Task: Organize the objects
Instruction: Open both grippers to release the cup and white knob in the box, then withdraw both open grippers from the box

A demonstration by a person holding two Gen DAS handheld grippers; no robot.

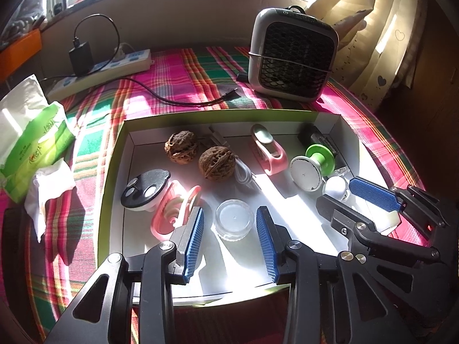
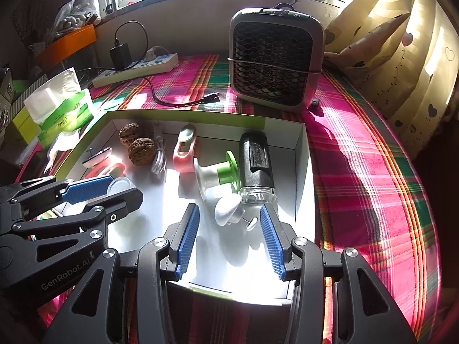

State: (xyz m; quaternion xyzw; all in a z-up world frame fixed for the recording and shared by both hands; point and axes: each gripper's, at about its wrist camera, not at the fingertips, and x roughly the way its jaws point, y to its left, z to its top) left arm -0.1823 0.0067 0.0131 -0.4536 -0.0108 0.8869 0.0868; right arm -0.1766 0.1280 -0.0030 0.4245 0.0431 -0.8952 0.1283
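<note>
**Both grippers open over a tray of small things**

A shallow white tray with a green rim sits on a plaid cloth. It holds two walnuts side by side at the far left, two pink clips, one at the left and one further back in the middle, one coiled white cable, one green and white spool, one small clear round jar and one white bulb-shaped piece.

The left gripper hangs over the near part of the tray with its jaws apart. The jar lies on the tray floor between the blue pads, touching neither.

The right gripper is also open. The white bulb-shaped piece lies just beyond its fingertips, between the lines of the two pads, with small pin-like parts beside it; nothing is gripped.

The left view alone shows a black round lid-like thing clearly, resting against the left pink clip; in the right view it appears only edge-on. The right view alone shows a dark cylinder with a clear end in full, lying along the right wall of the tray beside the spool; the left view shows only its far end.

Outside the tray stand one grey fan heater, one white power strip with a black charger plugged in, and one green tissue pack.
</note>
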